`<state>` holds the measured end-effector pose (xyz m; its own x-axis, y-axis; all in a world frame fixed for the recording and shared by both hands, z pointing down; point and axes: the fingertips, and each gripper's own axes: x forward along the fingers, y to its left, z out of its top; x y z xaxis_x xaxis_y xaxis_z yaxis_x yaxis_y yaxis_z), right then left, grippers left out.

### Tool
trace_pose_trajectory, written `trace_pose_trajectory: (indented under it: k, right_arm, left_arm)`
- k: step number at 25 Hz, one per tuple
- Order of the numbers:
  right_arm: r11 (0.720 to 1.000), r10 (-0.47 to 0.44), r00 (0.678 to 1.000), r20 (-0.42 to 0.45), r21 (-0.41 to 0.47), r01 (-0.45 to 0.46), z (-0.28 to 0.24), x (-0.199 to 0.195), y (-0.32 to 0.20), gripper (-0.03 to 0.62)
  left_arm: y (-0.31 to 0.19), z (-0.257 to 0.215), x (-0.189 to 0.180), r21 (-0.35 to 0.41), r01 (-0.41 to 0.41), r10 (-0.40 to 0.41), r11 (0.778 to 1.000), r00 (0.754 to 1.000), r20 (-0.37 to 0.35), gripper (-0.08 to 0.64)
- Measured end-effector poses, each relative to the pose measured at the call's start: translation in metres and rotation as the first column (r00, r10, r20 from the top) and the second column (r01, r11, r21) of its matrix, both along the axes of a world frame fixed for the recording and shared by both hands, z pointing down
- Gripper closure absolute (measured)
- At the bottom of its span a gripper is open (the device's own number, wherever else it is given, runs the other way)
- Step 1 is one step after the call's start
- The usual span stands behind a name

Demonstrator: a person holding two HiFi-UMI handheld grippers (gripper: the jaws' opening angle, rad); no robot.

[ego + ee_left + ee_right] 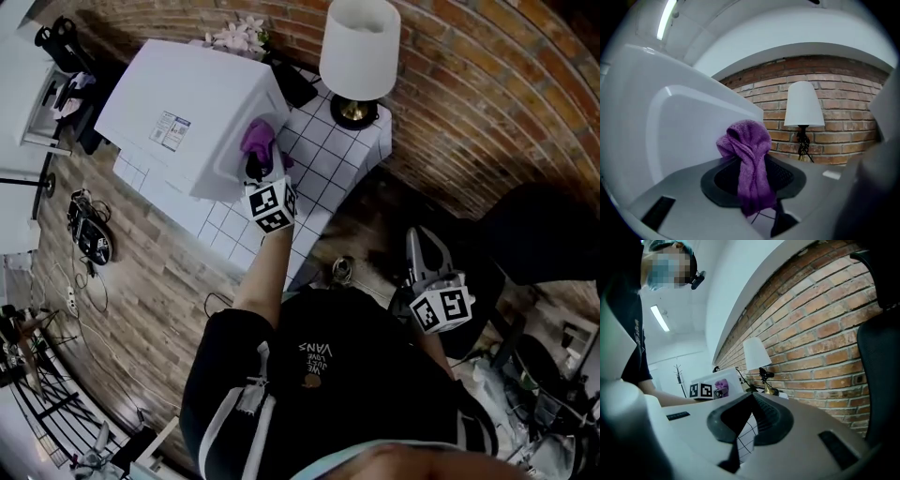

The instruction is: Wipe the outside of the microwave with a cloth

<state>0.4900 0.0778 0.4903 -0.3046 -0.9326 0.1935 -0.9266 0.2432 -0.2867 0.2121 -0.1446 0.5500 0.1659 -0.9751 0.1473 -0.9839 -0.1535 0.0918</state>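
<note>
Gripping cloth (749,159) against microwave (187,103): left claw (752,190); right claw (751,401) closed, empty.

The microwave (187,112) sits on the tiled table (323,141), with the flowers (239,36) behind it by the brick wall (469,94). The lamp (359,52) stands on the same table, right of the microwave. The cloth (258,139), between the left gripper's (255,169) jaws, lies against the microwave's lamp-facing side. The right gripper (427,248) hangs well apart from the microwave, off the table, right of the lamp

Black short-sleeved T-shirt (361,394); black-and-white marker cubes (271,206) on left gripper (257,161) and right gripper (421,242)
</note>
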Motion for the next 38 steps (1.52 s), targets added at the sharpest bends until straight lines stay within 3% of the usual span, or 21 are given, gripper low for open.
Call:
trace_pose_trajectory:
  k: [15,20,25,32,38]
  right_arm:
    - [0.992,0.117,0.993,-0.03,-0.047,-0.118,0.001,0.016,0.017,0.594]
    - [0.993,0.106,0.994,-0.027,-0.043,-0.107,0.001,0.011,0.019,0.595]
    - [0.999,0.041,0.999,-0.017,-0.025,-0.041,0.0,-0.006,0.014,0.594]
    - [0.995,-0.102,0.995,-0.011,0.008,0.102,-0.003,-0.039,0.002,0.594]
    - [0.982,-0.187,0.982,-0.001,0.025,0.187,-0.004,-0.06,-0.003,0.594]
  left_arm:
    - [-0.072,0.014,0.055,-0.035,-0.08,0.08,0.996,0.997,-0.017,0.417]
    - [-0.062,0.01,0.055,-0.034,-0.102,0.101,0.994,0.995,-0.026,0.417]
    - [-0.023,0.009,0.037,-0.026,-0.103,0.102,0.994,0.994,-0.04,0.417]
    - [0.063,0.028,-0.024,-0.086,0.021,-0.029,0.996,0.995,-0.099,0.417]
    - [0.118,0.047,-0.077,-0.155,0.154,-0.175,0.976,0.975,-0.135,0.417]
